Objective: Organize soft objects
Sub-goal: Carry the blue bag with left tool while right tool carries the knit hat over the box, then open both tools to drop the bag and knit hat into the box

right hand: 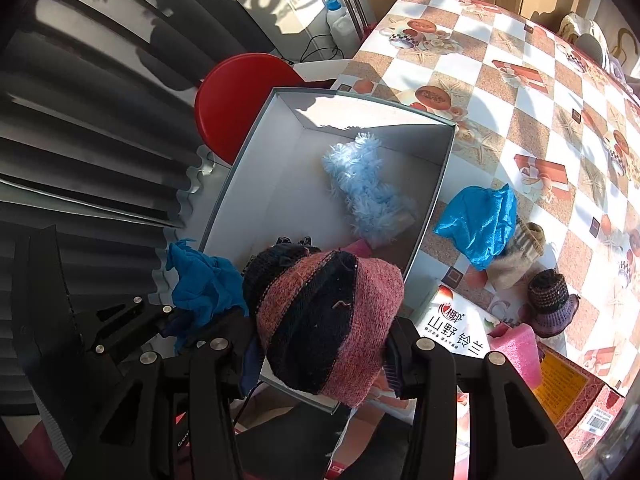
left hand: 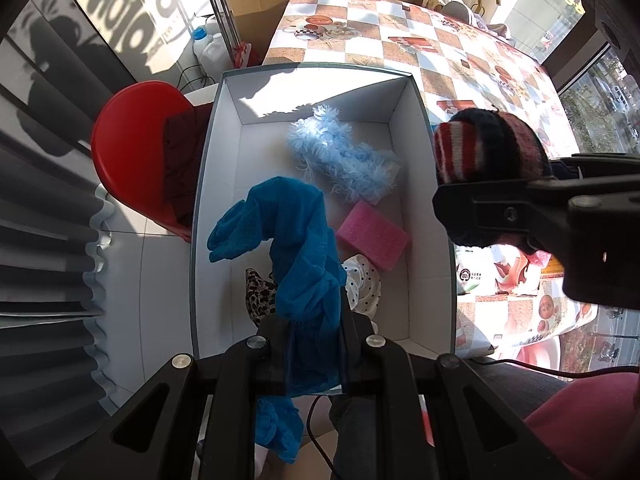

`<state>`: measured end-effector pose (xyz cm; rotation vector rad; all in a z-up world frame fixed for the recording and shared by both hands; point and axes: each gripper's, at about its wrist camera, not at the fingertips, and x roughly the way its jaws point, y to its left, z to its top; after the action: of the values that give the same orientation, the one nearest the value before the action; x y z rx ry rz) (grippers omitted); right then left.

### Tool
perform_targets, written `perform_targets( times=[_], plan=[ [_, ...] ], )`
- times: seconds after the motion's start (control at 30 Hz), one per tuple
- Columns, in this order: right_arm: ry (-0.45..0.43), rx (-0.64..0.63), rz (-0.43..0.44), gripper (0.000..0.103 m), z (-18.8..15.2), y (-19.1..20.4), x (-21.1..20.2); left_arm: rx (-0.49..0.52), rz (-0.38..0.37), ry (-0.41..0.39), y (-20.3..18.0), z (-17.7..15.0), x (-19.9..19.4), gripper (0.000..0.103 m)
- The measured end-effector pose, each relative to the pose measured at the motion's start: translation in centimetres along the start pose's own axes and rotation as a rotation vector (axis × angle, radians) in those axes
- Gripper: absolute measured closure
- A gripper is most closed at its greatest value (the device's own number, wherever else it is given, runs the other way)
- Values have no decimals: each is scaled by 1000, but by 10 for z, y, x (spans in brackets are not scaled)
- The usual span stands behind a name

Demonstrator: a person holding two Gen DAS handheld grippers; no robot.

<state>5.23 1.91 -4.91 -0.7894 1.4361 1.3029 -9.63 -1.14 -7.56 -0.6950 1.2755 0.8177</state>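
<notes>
My left gripper (left hand: 316,344) points straight down over the white box (left hand: 400,92), its jaws pinched tight on a blue mesh cloth (left hand: 296,248) — the fabric bunches up out of the jaws and a tail of it hangs behind them toward me. Just past the jaws, on the box floor, I see a leopard-print piece (left hand: 258,294) to the left and a polka-dot piece (left hand: 366,282) to the right, both partly hidden by the cloth. Further ahead of the jaws lies a pink sponge (left hand: 372,236), and beyond it a fluffy light-blue item (left hand: 340,156), touching the sponge's far corner.

My right gripper (right hand: 320,344) is closed on a striped knit hat (right hand: 328,320), pink and dark navy, which fills the gap between the jaws and bulges forward of them. It hangs over the near right corner of the box. In the left wrist view the same hat shows red-and-white stripes on one side.

To the right of the right jaws, on the checked tablecloth (right hand: 520,92), sit a second blue mesh cloth (right hand: 480,224), a beige knit piece (right hand: 520,252) touching it, a small purple knit hat (right hand: 552,304) — and nearer, another pink sponge (right hand: 516,348).
</notes>
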Motion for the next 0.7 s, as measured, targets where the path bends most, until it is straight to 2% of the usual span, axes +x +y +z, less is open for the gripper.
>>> perform_targets(
  times=[0.57,0.67,0.7],
  plan=[
    [-8,2,15,53,4,0,2,-3,-3,11,3,2,3,85],
    [-6,1,15,53,4,0,2,4,-2,4,3,4,3,84],
    [-6,2,15,52,4,0,3,7,0,2,3,5,3,80]
  ],
)
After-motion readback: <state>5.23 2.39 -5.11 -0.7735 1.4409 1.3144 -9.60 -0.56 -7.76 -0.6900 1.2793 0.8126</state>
